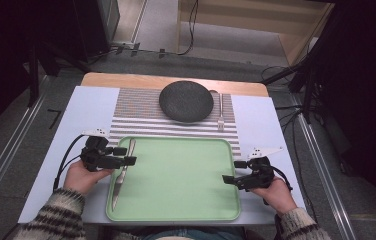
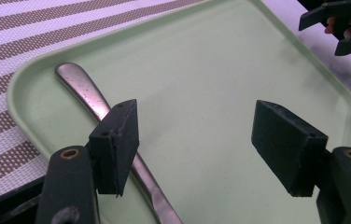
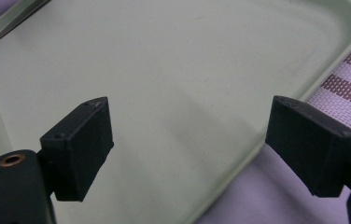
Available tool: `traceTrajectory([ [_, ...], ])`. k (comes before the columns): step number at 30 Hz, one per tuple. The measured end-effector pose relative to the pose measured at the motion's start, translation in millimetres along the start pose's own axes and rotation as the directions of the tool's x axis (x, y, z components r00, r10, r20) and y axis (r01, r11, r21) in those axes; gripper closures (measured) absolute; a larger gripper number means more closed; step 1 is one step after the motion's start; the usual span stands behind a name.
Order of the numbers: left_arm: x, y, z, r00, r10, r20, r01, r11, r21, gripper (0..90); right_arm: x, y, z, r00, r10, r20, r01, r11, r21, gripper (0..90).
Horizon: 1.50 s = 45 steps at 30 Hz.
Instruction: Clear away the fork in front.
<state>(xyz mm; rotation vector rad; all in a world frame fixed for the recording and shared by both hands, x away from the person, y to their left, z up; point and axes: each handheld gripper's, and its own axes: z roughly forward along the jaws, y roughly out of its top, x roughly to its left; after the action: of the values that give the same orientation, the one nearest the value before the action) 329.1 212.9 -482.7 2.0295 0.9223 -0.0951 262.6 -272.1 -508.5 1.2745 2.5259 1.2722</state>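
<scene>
A pale sheet covers the surface, whose far wooden edge shows bare beyond it, and a striped mat runs across the middle toward that far edge. On the near half sits a green tray, its near rim almost level with the near edge of the surface and its far rim overlapping the mat, a placing that keeps it within easy reach of both hands. A dark round plate rests on the mat close to the far edge, with a fork just beside it on the right-hand side, prongs toward the person, laid as at a place setting. A knife lies flat along the left rim of the tray, handle toward the far left corner and blade pointing to the near edge; apparently it has just been set down or is about to be lifted. The left gripper hangs over the knife's handle end with its fingers standing wide, one just over the handle and the other above bare tray, nothing clamped between them. The right gripper waits at the tray's right rim, fingers likewise spread wide and empty over the bare green floor. The whole middle and right of the tray is free, giving ample room to slide or lift the knife; the raised rim beside it is the one edge to mind.
</scene>
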Motion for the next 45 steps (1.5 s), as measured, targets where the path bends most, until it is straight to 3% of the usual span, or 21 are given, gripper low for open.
traceTrajectory([
  [10,2.4,0.5,0.0,1.0000,-0.008,0.003,0.008,0.9995,-0.032,32.7,0.1,2.0,0.4,0.9992,0.040,0.007,-0.040,0.999,-0.018,12.8],
  [14,2.0,1.2,1.3,0.9998,0.000,-0.019,0.000,0.9998,-0.018,32.8,-2.7,3.8,0.0,0.9982,0.058,0.015,-0.058,0.998,-0.032,12.9],
  [29,3.0,4.4,3.6,1.0000,-0.007,0.001,0.007,0.9994,-0.033,33.6,-17.1,26.4,2.3,0.9884,0.119,0.094,-0.110,0.989,-0.096,16.7],
  [34,2.9,5.2,4.4,1.0000,-0.008,-0.002,0.008,0.9994,-0.033,33.6,-21.7,37.7,6.4,0.9806,0.134,0.143,-0.118,0.986,-0.117,17.1],
  [45,2.4,6.0,7.1,0.9999,-0.010,0.004,0.010,0.9998,-0.019,34.2,-33.4,57.1,11.9,0.9591,0.198,0.203,-0.166,0.972,-0.165,17.2],
])
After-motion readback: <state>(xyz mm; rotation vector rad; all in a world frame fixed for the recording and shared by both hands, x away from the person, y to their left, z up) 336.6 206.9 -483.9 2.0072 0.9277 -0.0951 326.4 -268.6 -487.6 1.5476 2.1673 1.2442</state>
